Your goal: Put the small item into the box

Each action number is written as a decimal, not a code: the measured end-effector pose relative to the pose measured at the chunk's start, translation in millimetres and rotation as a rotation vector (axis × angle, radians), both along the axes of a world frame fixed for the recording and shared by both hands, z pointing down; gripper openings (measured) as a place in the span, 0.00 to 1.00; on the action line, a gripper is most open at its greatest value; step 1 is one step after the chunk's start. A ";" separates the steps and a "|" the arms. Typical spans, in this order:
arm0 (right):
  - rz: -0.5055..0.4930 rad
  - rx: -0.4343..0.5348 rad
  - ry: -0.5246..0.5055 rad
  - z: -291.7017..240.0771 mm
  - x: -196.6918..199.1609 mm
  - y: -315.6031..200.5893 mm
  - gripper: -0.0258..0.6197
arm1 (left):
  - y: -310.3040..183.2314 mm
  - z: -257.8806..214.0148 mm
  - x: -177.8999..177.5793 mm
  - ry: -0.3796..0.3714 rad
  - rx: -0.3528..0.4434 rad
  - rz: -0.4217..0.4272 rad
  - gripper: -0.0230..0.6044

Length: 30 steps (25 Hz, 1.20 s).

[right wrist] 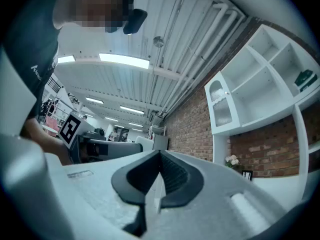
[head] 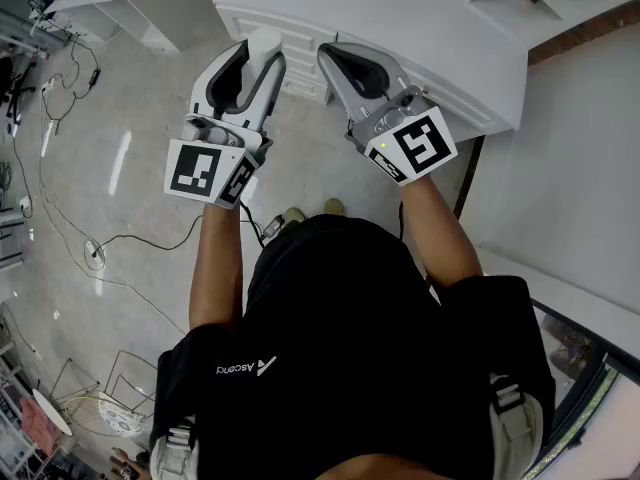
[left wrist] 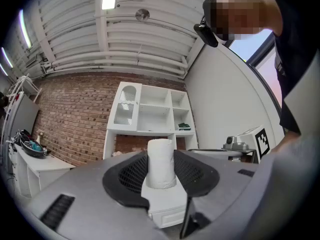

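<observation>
A small white roll (left wrist: 161, 163) stands upright between the black pads of my left gripper (left wrist: 161, 156), which is shut on it. In the head view the same roll (head: 264, 42) shows at the tips of the left gripper (head: 256, 60), held up in front of the person. My right gripper (head: 343, 60) is beside it, a little to the right, with its jaws shut and nothing between them (right wrist: 160, 176). Both point toward a white chest of drawers (head: 300, 30). No box shows in any view.
The white chest's top (head: 420, 28) runs right to a corner near a white wall. A white shelf unit (left wrist: 150, 111) hangs on a brick wall (left wrist: 70, 124). Cables (head: 60, 118) trail over the glossy floor at left, near a white desk (head: 110, 3).
</observation>
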State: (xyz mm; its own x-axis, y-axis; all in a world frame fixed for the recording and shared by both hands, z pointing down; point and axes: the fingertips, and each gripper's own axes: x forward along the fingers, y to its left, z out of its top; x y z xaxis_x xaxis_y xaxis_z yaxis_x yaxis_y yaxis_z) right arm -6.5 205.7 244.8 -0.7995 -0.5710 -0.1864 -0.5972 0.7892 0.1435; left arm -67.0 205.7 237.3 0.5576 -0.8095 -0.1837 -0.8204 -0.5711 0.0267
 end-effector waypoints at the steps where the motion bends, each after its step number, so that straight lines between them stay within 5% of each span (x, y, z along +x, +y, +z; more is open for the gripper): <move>1: 0.002 0.001 0.002 -0.4 -0.7 0.9 0.04 | 0.8 -0.2 -0.5 -0.002 -0.001 0.001 0.30; 11: 0.000 -0.009 -0.009 -5.1 -10.4 7.7 0.04 | 8.8 -2.9 -8.8 0.014 0.000 0.013 0.30; 30: 0.099 -0.017 0.001 12.0 -70.1 -15.5 0.04 | -6.7 8.7 -83.9 0.031 0.015 0.066 0.30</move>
State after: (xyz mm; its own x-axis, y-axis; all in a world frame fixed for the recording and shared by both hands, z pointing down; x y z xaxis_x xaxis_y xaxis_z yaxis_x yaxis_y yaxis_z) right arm -76.6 190.2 256.9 -0.7392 -0.6502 -0.1755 -0.6721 0.7287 0.1313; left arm -151.0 199.0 246.0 0.6035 -0.7683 -0.2134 -0.7800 -0.6244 0.0423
